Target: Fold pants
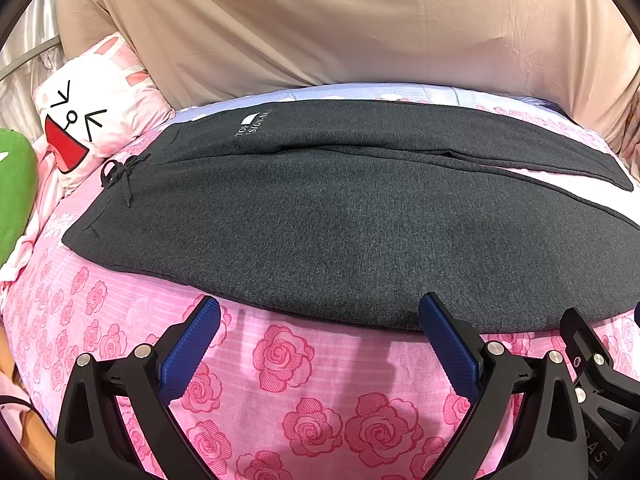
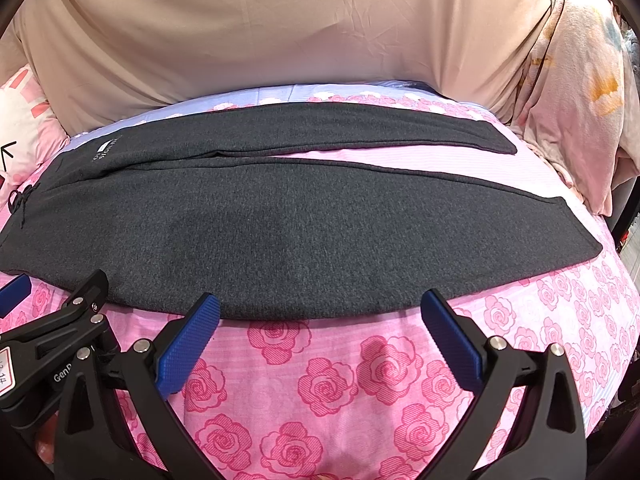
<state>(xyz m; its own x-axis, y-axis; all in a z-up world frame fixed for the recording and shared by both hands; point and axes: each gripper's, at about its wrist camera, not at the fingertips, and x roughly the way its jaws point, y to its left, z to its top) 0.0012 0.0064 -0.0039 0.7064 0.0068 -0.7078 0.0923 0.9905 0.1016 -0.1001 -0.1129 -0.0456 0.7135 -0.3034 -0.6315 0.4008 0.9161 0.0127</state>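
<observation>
Pants (image 1: 340,216), dark grey, lie flat across a bed under a pink rose-print sheet (image 1: 280,392), waistband to the left, legs slightly parted to the right. Beige cloth (image 1: 320,20) covers the wall behind; a cartoon pillow (image 1: 88,120) sits at left. Left gripper (image 1: 319,334) and right gripper (image 2: 320,330) hover just before the near edge, fingers apart, holding nothing.

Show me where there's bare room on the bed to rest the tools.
Free: the pink rose-print bedspread between the dark grey pants' near edge and both tools, and the wedge between the legs. Crowded: the left, with the cartoon-face pillow and green cushion.
</observation>
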